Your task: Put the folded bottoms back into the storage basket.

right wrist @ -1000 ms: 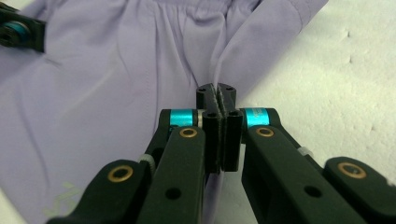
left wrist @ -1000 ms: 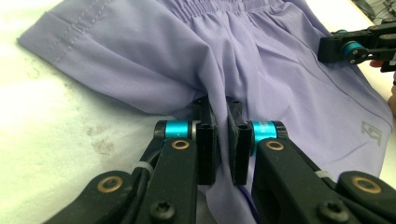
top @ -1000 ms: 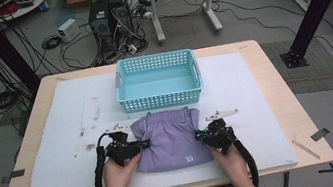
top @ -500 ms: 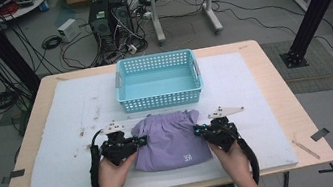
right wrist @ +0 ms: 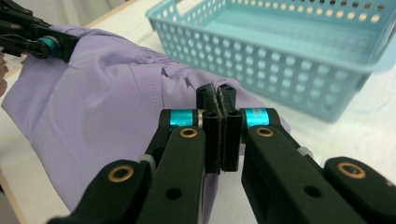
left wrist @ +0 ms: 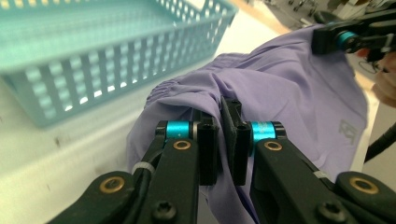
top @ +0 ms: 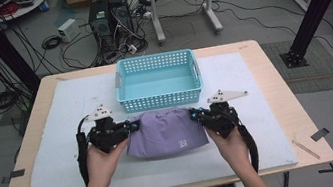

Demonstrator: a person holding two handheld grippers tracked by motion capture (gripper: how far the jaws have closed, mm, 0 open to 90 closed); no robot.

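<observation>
Both my tongs, left (top: 131, 126) and right (top: 194, 115), are clamped tight on the ends of the purple cloth (top: 166, 133) stretched between them. I've carried it forward since a second ago; it now touches the basket (top: 161, 99) just ahead, so lifting it in comes next.

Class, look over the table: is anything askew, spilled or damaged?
Nothing stands out. The purple garment is held at either end by the left gripper and right gripper, just before the empty blue basket.
</observation>
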